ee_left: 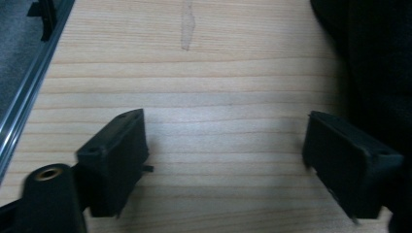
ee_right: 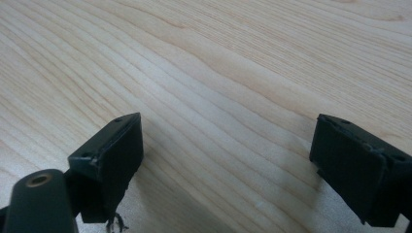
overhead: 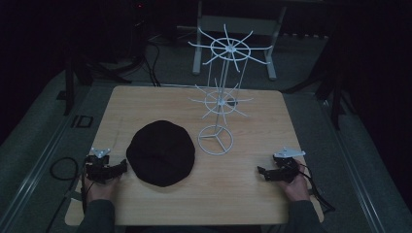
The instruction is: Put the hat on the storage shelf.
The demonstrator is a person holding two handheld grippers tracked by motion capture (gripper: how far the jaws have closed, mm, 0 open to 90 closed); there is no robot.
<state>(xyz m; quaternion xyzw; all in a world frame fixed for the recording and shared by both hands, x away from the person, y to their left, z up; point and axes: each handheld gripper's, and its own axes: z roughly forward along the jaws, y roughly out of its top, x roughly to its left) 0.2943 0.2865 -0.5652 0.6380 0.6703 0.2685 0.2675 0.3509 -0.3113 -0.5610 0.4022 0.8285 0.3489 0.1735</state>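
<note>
High view: black cap just beside spread left gripper, right gripper also spread, no legible writing.

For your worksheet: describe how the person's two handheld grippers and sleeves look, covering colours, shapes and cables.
Both the left gripper and the right gripper are black, each with two blocky rectangular jaws. A pale grey three-cornered plate sits on top of each. A dark cable trails from each one. The person's sleeves are dark grey.

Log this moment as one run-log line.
left gripper: open, empty, beside hat | right gripper: open, empty, on table | rack: bare, behind hat
</note>
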